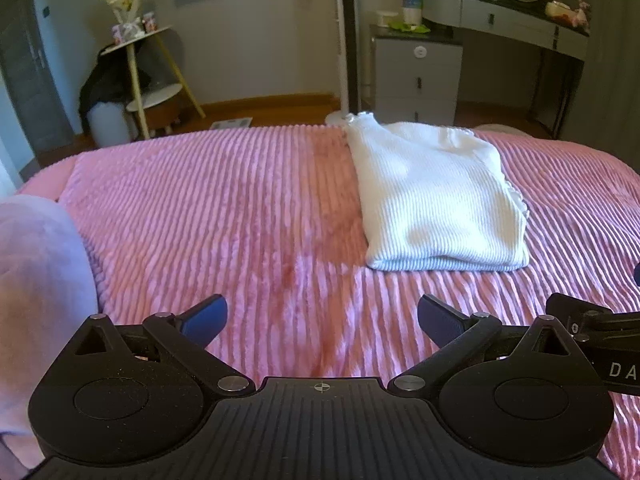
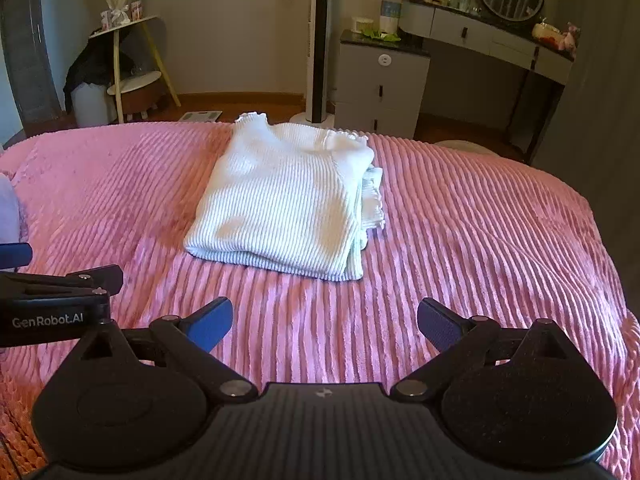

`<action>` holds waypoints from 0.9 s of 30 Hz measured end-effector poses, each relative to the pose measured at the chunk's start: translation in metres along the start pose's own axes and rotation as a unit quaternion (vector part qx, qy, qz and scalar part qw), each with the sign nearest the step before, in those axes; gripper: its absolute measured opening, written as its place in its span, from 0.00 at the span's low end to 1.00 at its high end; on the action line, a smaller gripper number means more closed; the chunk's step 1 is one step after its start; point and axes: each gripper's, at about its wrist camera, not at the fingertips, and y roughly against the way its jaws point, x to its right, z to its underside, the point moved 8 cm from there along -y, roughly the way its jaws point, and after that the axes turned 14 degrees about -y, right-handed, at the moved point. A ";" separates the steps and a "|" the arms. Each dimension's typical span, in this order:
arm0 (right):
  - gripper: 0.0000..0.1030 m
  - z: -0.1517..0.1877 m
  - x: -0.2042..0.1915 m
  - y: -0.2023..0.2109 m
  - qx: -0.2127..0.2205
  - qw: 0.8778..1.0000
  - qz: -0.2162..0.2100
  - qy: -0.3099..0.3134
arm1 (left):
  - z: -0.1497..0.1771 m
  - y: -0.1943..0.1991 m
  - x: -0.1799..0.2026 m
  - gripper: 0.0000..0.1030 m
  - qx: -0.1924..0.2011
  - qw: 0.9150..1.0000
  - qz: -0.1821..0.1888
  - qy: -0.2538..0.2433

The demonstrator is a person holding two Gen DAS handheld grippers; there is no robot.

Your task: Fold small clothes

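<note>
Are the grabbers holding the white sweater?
No. Both the left gripper and right gripper are open and empty; the folded white ribbed knit sweater lies untouched on the pink bedspread.

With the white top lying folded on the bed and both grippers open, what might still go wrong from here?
The white ribbed top has layers sticking out unevenly along its right edge, so another grab may pull the fold apart. The ridged pink blanket could catch in the open right gripper. The left gripper sits close beside it, so they might collide.
</note>
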 end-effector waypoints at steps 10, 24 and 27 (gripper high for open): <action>0.96 0.003 0.000 -0.002 -0.005 1.000 -0.005 -0.005 | 0.001 -0.001 0.003 1.00 -0.005 1.000 -0.001 -0.003; 0.96 -0.001 0.000 0.002 0.003 1.000 -0.011 -0.009 | 0.001 0.000 -0.001 1.00 -0.003 1.000 0.001 0.002; 0.96 -0.001 0.000 0.002 0.002 1.000 -0.011 -0.010 | 0.002 0.001 0.000 1.00 -0.002 1.000 0.002 -0.001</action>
